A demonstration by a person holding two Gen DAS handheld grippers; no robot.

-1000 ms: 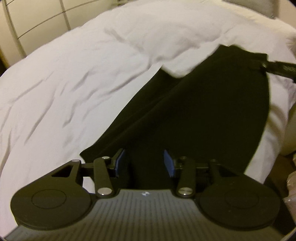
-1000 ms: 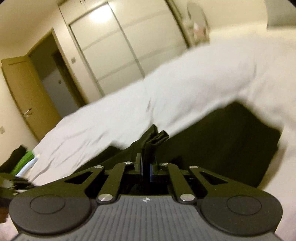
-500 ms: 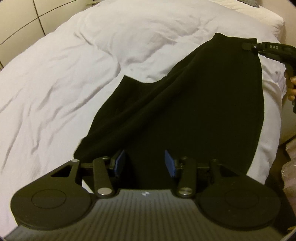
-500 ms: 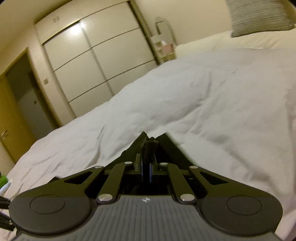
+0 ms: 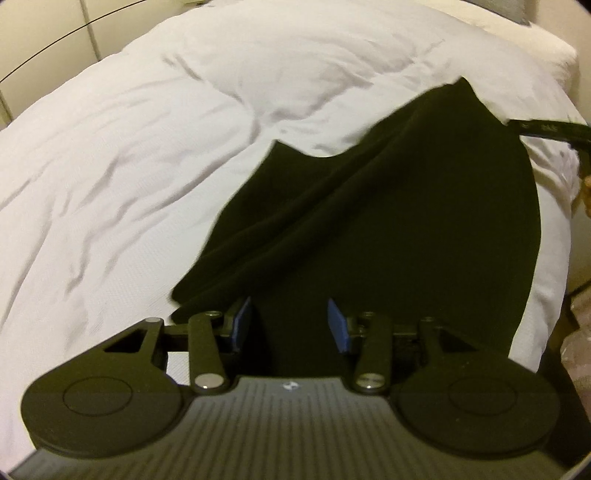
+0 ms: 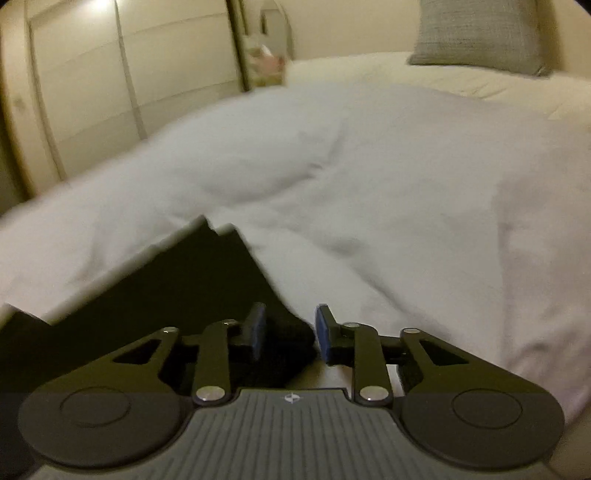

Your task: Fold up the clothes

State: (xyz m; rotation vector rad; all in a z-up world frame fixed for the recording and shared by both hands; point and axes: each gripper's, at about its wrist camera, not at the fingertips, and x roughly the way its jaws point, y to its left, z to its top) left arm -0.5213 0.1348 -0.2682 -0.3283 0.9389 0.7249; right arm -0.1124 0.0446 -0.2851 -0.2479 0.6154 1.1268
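Observation:
A black garment (image 5: pixel 388 221) lies spread on the white duvet (image 5: pixel 129 166), running from near my left gripper up to the far right. My left gripper (image 5: pixel 290 325) is open, its blue pads on either side of the garment's near edge. In the right wrist view my right gripper (image 6: pixel 290 334) is open, with a corner of the black garment (image 6: pixel 166 288) lying between and to the left of its fingers. The right gripper also shows in the left wrist view (image 5: pixel 546 129) at the garment's far right corner.
The white duvet (image 6: pixel 369 184) covers the bed. A grey pillow (image 6: pixel 476 33) lies at the head. Sliding wardrobe doors (image 6: pixel 129 62) stand beyond the bed. The bed's right edge (image 5: pixel 554 295) drops off near the floor.
My right gripper has opened and let go of the garment's corner, which now rests on the duvet. The garment has settled flatter. My left gripper stays open at the near edge.

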